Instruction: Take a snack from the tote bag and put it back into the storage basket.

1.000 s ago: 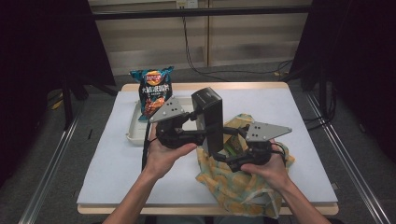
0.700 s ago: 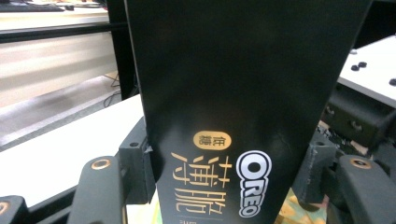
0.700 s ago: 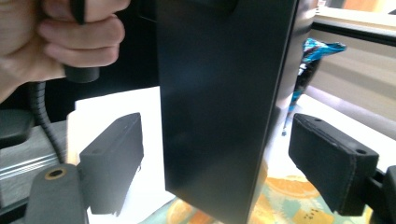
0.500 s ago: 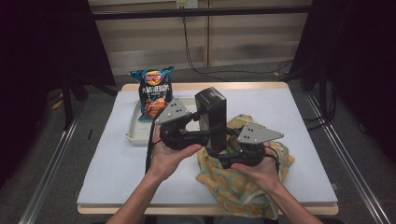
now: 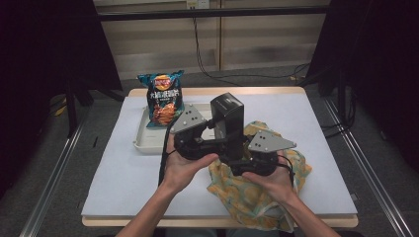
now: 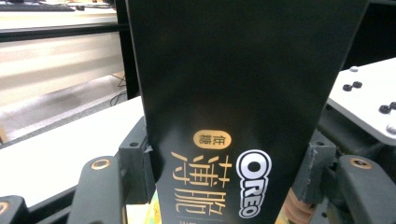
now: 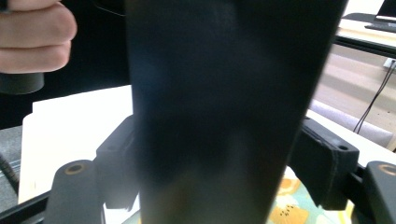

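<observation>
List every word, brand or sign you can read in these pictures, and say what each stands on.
"OREO": white letters on the black box, held upright between the tongs.
Gold characters beside and above "OREO" on the same box: visible, but I cannot read them reliably.
Print on the chip bag in the white tray: too small to read.
Black box face in the right gripper view: blurred, nothing legible.

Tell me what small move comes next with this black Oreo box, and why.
Probably carry the black Oreo box left toward the white tray: both grippers, left and right, clamp it upright above the patterned cloth, and the chip bag already stands in that tray.
</observation>
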Motion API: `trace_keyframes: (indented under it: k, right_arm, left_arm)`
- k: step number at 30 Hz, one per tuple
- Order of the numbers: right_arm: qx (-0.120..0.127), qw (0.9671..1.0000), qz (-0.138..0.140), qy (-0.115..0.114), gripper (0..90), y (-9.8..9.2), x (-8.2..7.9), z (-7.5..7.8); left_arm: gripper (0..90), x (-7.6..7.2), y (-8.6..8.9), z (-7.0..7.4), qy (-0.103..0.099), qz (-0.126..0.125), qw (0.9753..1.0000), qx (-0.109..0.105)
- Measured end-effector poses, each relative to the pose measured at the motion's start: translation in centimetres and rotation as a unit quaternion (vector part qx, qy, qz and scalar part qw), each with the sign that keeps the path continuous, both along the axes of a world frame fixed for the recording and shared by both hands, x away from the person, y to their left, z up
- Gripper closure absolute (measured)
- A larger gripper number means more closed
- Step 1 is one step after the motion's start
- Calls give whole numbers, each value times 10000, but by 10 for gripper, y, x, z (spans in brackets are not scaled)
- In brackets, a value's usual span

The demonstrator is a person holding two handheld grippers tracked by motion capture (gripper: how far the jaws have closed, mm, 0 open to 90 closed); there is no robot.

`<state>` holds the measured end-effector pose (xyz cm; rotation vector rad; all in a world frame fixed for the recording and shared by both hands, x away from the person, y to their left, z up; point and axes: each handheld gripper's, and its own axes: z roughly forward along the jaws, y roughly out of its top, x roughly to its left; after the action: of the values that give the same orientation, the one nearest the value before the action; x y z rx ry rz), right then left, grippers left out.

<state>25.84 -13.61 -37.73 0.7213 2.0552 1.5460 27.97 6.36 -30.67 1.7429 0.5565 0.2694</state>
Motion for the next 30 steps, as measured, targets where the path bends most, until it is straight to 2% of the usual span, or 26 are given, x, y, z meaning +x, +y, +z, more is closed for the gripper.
trace_keyframes:
  k: [2, 6, 9, 11, 12, 16, 18, 21, 22, 23, 24, 28, 30]
  right_arm:
    - [-9, 10000, -3, 14, 246, 0, 1, -1]
    - [-8, 10000, -60, 44, 263, -2, 0, 0]
    - [-46, 9999, -150, 30, 333, -4, 1, 1]
    - [-87, 9999, -76, 20, 399, -4, 0, 2]
    - [-74, 9999, -70, 26, 412, -4, -1, 2]
    - [-125, 9999, -63, 5, 427, -3, -1, 4]
    - [-142, 9999, -13, 0, 429, -3, -3, 5]
    - [-117, 9999, 78, 20, 430, -3, -3, 6]
    - [-101, 9999, 112, 50, 430, -3, -3, 6]
    - [-92, 9999, 132, 53, 431, -4, -3, 6]
    - [-95, 9998, 144, 56, 431, -4, -3, 6]
    - [-119, 9996, 253, 61, 431, -6, -3, 9]
    - [-132, 9994, 324, 77, 432, -8, -3, 11]
  left_arm:
    - [374, -1, -2, 0, -37, 18, 10000, 90]
    - [372, 1, -1, -1, -5, -63, 10000, -35]
    - [364, 2, 0, -1, 7, 118, 9999, -14]
    - [314, 5, 3, -2, 58, 175, 9998, -74]
    - [304, 5, 3, -2, 85, 187, 9998, -25]
    - [284, 5, 3, -2, 102, 219, 9997, -95]
    - [271, 6, 4, -2, 115, 103, 9998, -121]
    - [257, 5, 4, -1, 105, 77, 9999, -99]
    - [249, 6, 5, -1, 139, -10, 9998, -156]
    - [224, 7, 5, -2, 148, -88, 9996, -222]
    - [220, 7, 5, -1, 158, -77, 9997, -186]
    - [153, 9, 10, -1, 123, -195, 9994, -259]
    - [123, 10, 13, 0, 233, -263, 9990, -274]
